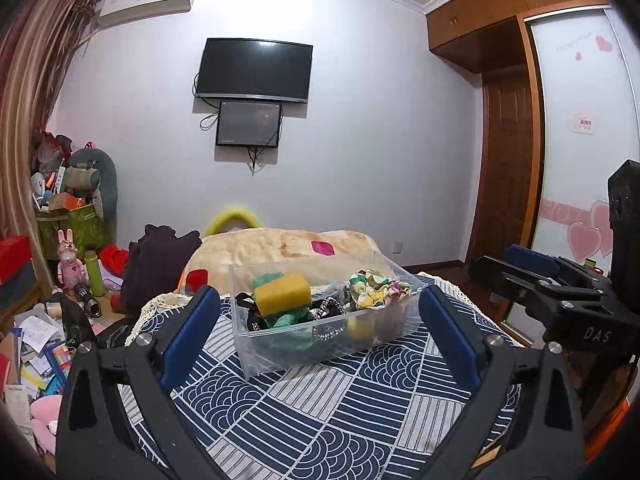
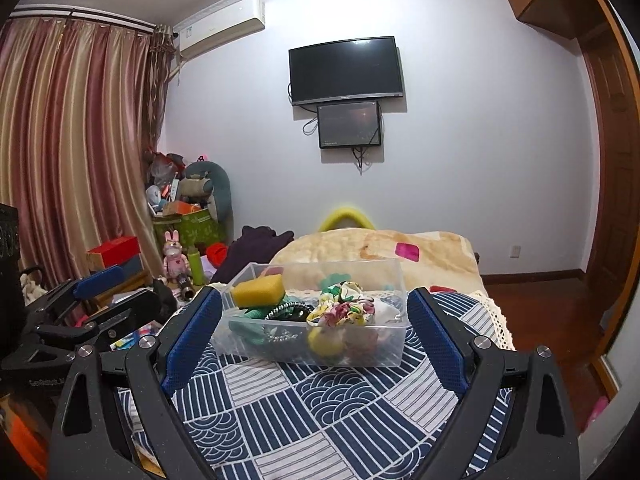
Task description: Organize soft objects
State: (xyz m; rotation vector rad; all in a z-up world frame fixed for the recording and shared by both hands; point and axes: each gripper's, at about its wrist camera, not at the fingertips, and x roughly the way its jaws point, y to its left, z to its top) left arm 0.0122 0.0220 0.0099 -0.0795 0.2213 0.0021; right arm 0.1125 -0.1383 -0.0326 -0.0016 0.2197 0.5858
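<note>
A clear plastic bin (image 1: 256, 356) stands on a table with a navy patterned cloth (image 1: 320, 408). It holds a yellow sponge (image 1: 283, 293), a floral scrunchie (image 1: 378, 287), green fabric (image 1: 286, 318) and a black-and-white band (image 1: 330, 307). My left gripper (image 1: 320, 312) is open and empty, just short of the bin. In the right wrist view the bin (image 2: 380, 354), sponge (image 2: 258, 290) and scrunchie (image 2: 344, 310) lie ahead of my right gripper (image 2: 314, 308), open and empty. Each gripper shows at the other view's edge: the right one (image 1: 532, 264), the left one (image 2: 100, 284).
Behind the table lies a bed with a beige blanket (image 1: 280, 248) and dark clothes (image 1: 156, 264). Clutter, toys and boxes (image 1: 68, 240) fill the left floor. A wardrobe and wooden door (image 1: 508, 160) stand at the right. The table's lace edge (image 2: 496, 312) drops off at the right.
</note>
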